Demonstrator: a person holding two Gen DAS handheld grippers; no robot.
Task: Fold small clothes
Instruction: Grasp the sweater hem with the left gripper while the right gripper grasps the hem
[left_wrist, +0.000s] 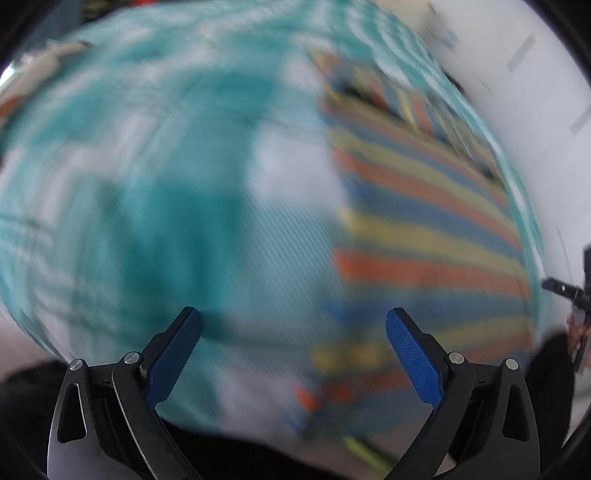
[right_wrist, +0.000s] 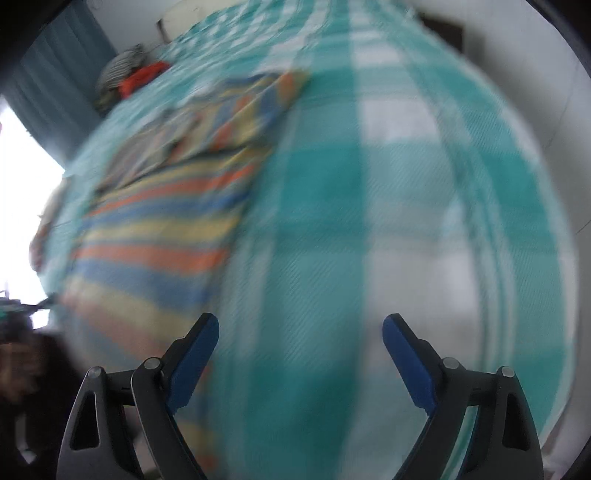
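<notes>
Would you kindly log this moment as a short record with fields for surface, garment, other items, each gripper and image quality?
surface: teal and white checked cover
garment: striped garment in orange, yellow and blue, lying on the cover, upper part rumpled
other items: pile of clothes at the far end
left gripper: open, empty, cover and garment edge ahead of it
right gripper: open, empty, garment to its left
image quality: both views motion-blurred
</notes>
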